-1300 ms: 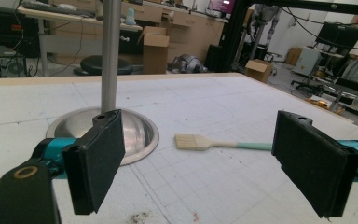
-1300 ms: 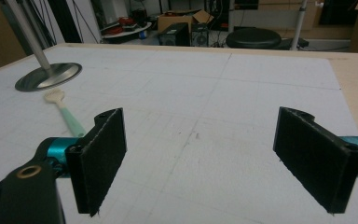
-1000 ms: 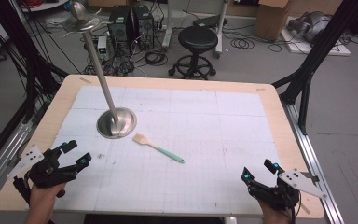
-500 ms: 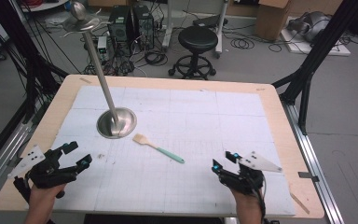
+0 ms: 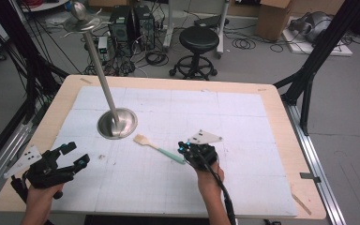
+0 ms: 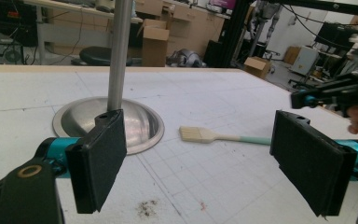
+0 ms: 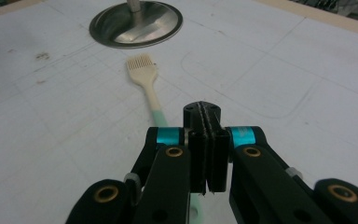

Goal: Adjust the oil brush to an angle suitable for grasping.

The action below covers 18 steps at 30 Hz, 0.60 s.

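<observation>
A pastry brush (image 5: 157, 146) with pale bristles and a mint-green handle lies flat on the white mat, right of the metal stand's round base (image 5: 117, 123). My right gripper (image 5: 183, 149) hovers over the handle's end. Its jaws have just been closing and are shut, pads pressed together with nothing between them. In the right gripper view the brush (image 7: 147, 79) runs from beneath the gripper (image 7: 207, 116) towards the base (image 7: 135, 18). My left gripper (image 5: 77, 153) rests open near the front left corner; between its wide jaws (image 6: 203, 154) I see the brush (image 6: 214, 136) and base (image 6: 140, 126).
A tall steel pole (image 5: 101, 70) rises tilted from the base, topped by a small dish. The wooden table edge (image 5: 281, 117) frames the mat. A stool (image 5: 199, 40), cables and boxes stand on the floor beyond. The right gripper (image 6: 326, 91) appears at the left gripper view's far right.
My right gripper has travelled from the front right corner leftwards to the brush handle, and its jaws have gone from open to shut. The left gripper has stayed put.
</observation>
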### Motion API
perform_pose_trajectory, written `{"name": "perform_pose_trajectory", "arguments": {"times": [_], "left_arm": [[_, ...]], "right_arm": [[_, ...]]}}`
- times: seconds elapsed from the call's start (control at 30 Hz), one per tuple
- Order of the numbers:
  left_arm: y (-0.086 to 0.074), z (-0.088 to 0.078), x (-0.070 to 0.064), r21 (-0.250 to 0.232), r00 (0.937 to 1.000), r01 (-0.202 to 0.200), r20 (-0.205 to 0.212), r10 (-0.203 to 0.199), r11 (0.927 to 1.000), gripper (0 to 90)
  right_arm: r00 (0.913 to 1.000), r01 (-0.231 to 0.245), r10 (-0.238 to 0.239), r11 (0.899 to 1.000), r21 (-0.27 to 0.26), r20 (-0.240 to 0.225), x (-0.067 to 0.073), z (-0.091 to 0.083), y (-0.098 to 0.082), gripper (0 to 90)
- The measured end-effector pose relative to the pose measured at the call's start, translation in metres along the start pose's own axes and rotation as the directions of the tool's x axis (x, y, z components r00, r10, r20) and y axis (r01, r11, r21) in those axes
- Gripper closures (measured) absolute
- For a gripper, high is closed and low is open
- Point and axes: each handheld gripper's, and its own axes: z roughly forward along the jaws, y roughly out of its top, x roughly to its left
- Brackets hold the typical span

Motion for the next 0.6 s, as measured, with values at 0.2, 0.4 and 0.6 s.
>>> {"name": "perform_pose_trajectory", "arguments": {"times": [0.2, 0.4, 0.6], "left_arm": [[0.000, -0.001, 0.001, 0.000, 1.0000, 0.007, -0.003, -0.007, 1.0000, 19.2], [0.000, -0.002, 0.004, -0.003, 0.9998, 0.013, -0.011, -0.014, 0.9999, 19.5], [-0.001, -0.003, 0.006, 0.001, 0.9996, 0.024, -0.013, -0.024, 0.9997, 20.0]], "right_arm": [[1.0000, -0.002, 0.003, 0.996, 0.091, -0.009, 0.008, 0.049, 0.015, 89.7], [0.9993, 0.032, -0.027, 0.978, 0.205, -0.027, 0.022, 0.094, 0.031, 89.8], [0.9994, 0.030, -0.024, 0.964, 0.263, -0.025, 0.025, 0.118, 0.035, 89.8]]}}
